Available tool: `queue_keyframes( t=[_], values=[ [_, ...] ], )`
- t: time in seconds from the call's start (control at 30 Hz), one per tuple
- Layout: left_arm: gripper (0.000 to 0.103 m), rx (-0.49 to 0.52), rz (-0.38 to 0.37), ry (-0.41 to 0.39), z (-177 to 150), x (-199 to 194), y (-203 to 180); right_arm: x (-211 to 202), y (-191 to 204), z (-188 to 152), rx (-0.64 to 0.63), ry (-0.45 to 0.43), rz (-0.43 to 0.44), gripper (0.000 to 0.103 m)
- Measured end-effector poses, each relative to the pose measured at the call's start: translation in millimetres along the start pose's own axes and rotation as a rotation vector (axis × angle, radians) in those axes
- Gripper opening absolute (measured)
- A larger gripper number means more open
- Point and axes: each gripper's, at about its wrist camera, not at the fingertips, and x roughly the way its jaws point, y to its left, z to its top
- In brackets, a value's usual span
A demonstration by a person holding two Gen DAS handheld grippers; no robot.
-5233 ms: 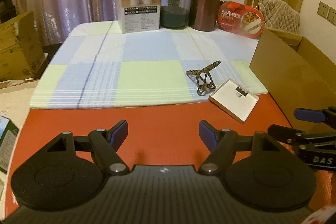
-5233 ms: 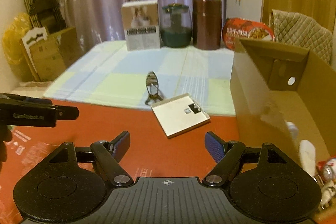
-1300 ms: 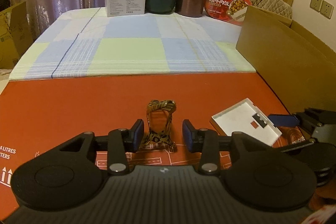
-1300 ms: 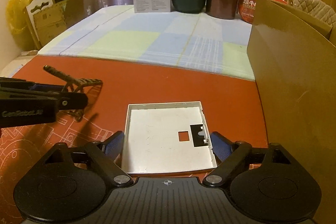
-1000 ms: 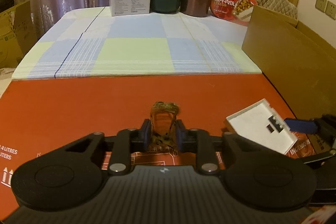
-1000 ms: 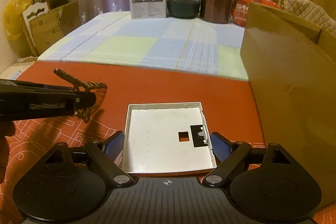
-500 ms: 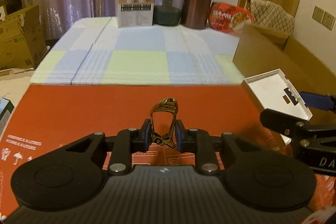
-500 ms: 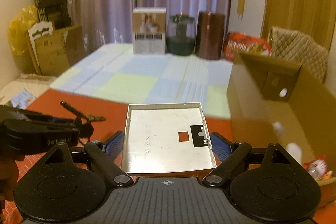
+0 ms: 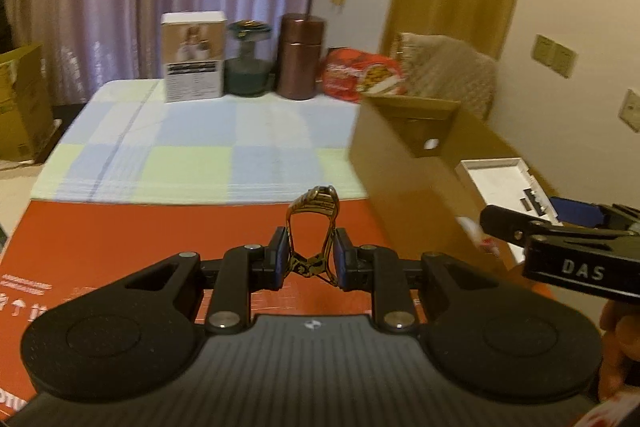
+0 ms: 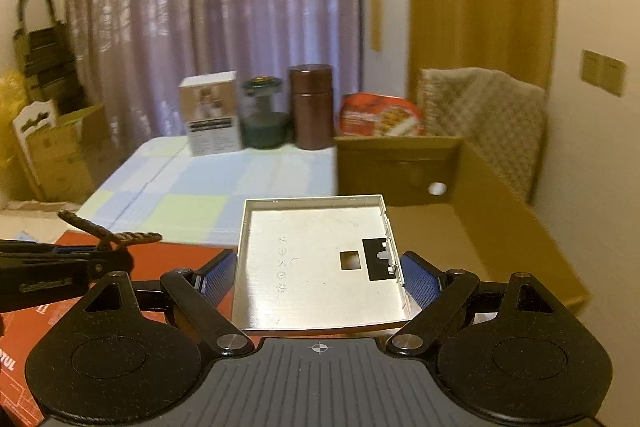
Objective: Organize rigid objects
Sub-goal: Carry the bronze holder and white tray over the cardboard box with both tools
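My left gripper is shut on a brown patterned hair claw clip and holds it up above the red board. The clip also shows at the left of the right wrist view. My right gripper is shut on a flat white square plastic cover and holds it level in the air, beside the open cardboard box. The cover also shows at the right of the left wrist view, over the box.
A checked cloth covers the far table, with a white carton, a green jar, a brown canister and a red food pack along its back edge. A quilted chair stands behind the box. Cardboard boxes stand at the left.
Both grippers have risen from the red board with their objects. The right gripper carried the white cover up and toward the open box. The left gripper lifted the clip higher.
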Motion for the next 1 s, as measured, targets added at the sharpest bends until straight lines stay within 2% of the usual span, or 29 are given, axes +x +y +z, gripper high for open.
queue_keyframes(
  t=[0.37, 1.0],
  values=[
    [0.019, 0.069, -0.091, -0.001, 10, -3, -65, -30, -60, 3, 0.078, -0.011, -0.067, 0.084],
    [0.019, 0.112, -0.160, 0.013, 18, 13, -102, -30, -97, 3, 0.114, 0.002, -0.099, 0.084]
  ],
)
